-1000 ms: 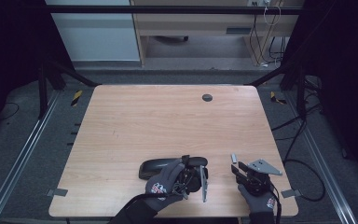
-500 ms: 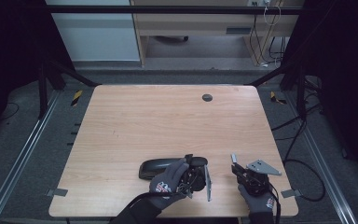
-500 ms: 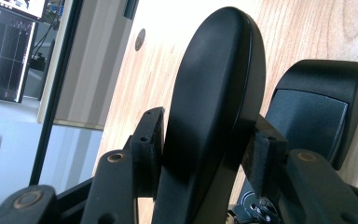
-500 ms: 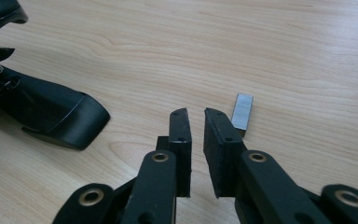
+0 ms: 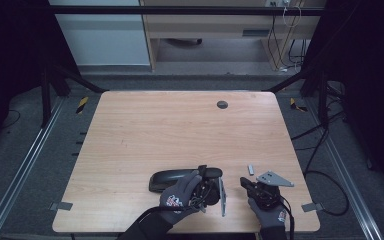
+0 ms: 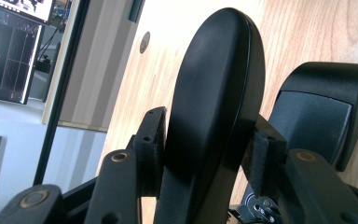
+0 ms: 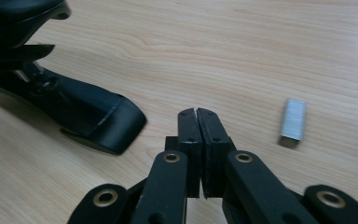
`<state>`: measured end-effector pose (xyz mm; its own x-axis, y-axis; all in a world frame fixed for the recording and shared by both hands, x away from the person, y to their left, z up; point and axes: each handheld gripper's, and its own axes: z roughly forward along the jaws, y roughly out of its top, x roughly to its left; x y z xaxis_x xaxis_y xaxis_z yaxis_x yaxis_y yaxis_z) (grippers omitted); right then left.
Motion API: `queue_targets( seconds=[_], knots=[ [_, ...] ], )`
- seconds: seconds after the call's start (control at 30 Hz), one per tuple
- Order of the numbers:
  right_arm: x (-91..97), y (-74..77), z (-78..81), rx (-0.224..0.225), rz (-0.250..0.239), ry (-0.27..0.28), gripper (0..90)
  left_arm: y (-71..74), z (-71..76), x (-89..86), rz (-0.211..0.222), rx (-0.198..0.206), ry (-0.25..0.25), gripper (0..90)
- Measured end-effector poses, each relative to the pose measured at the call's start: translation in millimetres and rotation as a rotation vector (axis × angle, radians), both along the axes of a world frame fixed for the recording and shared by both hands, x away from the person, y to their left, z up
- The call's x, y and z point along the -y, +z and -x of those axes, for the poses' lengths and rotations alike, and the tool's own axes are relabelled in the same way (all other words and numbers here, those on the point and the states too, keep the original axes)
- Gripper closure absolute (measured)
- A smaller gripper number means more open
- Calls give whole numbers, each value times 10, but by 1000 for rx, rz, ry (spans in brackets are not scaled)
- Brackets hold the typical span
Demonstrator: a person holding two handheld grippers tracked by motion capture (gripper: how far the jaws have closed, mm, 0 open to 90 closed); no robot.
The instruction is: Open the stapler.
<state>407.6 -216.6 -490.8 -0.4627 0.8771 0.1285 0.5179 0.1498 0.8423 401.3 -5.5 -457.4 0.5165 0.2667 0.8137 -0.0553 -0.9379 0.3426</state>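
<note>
The left gripper (image 6: pixel 205 154) has its jaws clamped on the raised top of a black stapler (image 5: pixel 172 180) at the tabletop's (image 5: pixel 180 130) near edge. Just right of the stapler, the right gripper (image 7: pixel 196 114) has its jaws together, with a strip of staples (image 7: pixel 293 119) beside it.

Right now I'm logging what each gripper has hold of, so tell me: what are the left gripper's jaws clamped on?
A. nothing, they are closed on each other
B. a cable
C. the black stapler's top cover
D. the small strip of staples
C: in the left gripper view the left gripper has its jaws pressed on either side of the black stapler's top cover, while the staple strip lies loose on the table.
</note>
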Motion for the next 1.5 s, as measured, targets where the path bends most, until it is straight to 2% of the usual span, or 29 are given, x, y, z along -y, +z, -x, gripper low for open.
queue_targets(
  seconds=[0.1, 0.4, 0.47, 0.57, 0.8, 1.03, 1.13, 1.2, 1.3, 1.5],
  knots=[
    [-75, -15, -21, -7, -13, 30, 900, 19, 0, -18, 15, -1, -2, 548],
    [-324, -58, -80, -26, -34, 93, 900, 19, 4, -27, 15, 2, -5, 548],
    [-381, -64, -91, -30, -38, 108, 900, 21, 2, -31, 32, 0, -6, 548],
    [-469, -92, -109, -41, -36, 128, 900, 26, 4, -35, 31, -1, -3, 548],
    [-588, -125, -129, -57, -32, 148, 900, 41, 1, -47, 35, 0, -8, 548],
    [-621, -145, -132, -58, -25, 150, 900, 101, 3, -96, 77, -7, -7, 548],
    [-626, -152, -125, -43, -19, 151, 900, 133, 0, -127, 111, -14, -5, 548],
    [-624, -153, -125, -43, -19, 153, 900, 149, 1, -140, 119, -14, -3, 549],
    [-623, -155, -126, -48, -27, 152, 900, 201, -4, -188, 165, -19, -3, 548],
    [-629, -167, -120, -33, -25, 156, 900, 253, -6, -239, 193, -23, -5, 550]
  ],
)
